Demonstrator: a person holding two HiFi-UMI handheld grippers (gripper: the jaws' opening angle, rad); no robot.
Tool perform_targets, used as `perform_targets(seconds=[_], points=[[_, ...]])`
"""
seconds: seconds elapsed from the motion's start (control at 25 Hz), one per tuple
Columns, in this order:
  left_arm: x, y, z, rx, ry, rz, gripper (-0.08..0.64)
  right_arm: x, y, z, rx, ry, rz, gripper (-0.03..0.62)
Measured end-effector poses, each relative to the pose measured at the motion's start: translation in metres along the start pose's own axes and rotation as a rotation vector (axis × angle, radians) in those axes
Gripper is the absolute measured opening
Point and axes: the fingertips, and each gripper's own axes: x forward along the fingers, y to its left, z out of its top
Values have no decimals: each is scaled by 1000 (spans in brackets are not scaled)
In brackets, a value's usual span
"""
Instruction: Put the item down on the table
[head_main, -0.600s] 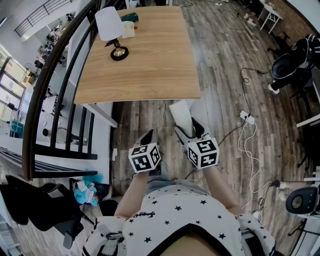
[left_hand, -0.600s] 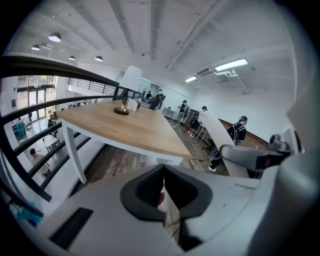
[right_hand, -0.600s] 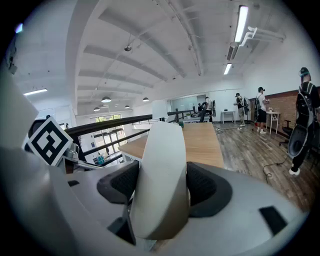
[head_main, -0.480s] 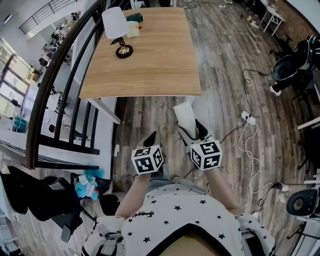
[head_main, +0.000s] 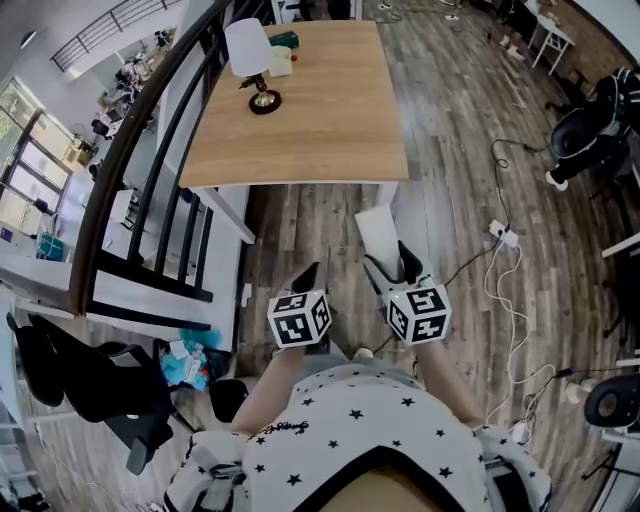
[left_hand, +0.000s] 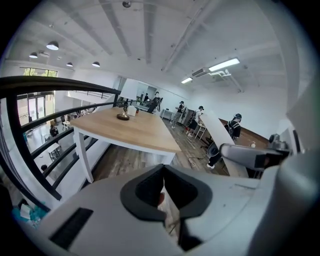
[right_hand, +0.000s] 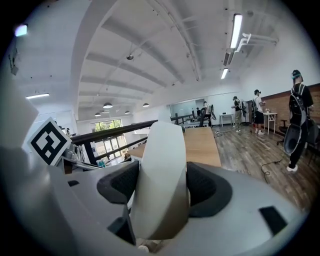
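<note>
My right gripper (head_main: 392, 264) is shut on a flat white item (head_main: 378, 230), which sticks out forward over the wood floor, short of the near edge of the wooden table (head_main: 330, 130). In the right gripper view the white item (right_hand: 162, 170) stands upright between both pads and hides part of the table (right_hand: 201, 145) ahead. My left gripper (head_main: 304, 280) hovers beside it to the left, shut with nothing in it. In the left gripper view its dark pads (left_hand: 145, 187) meet, and the table (left_hand: 130, 130) lies ahead.
A white-shaded lamp (head_main: 252, 60) on a dark base, a green object and a pale cup stand at the table's far left end. A black railing (head_main: 150, 170) runs along the left. Cables (head_main: 500, 270) and a black chair (head_main: 590, 120) are to the right. People stand far off.
The table and lamp have slid right and a little lower in the head view. Both grippers sit slightly lower in the frame; the right one still holds the white item.
</note>
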Motion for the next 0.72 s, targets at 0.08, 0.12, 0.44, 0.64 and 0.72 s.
perform_targets(seconds=[0.08,0.12,0.44,0.64,0.72], points=[[-6,0,-2,-3,-5,2,14,-3,6,-2,-2,3,9,293],[-8,-1,-3,-6,-9,4,14,-4,8,-2,-3,1,13,293],[-22,-10,-18,-28,-32,41,14,-19,11,-2,-24,-15,53,295],[-27,-20,-27,-36,-42,59,14,-30,6,-5,-37,-15,78,295],[-28,-25,-30,-35,-45,62,14,-34,3,-8,-37,-14,82,295]])
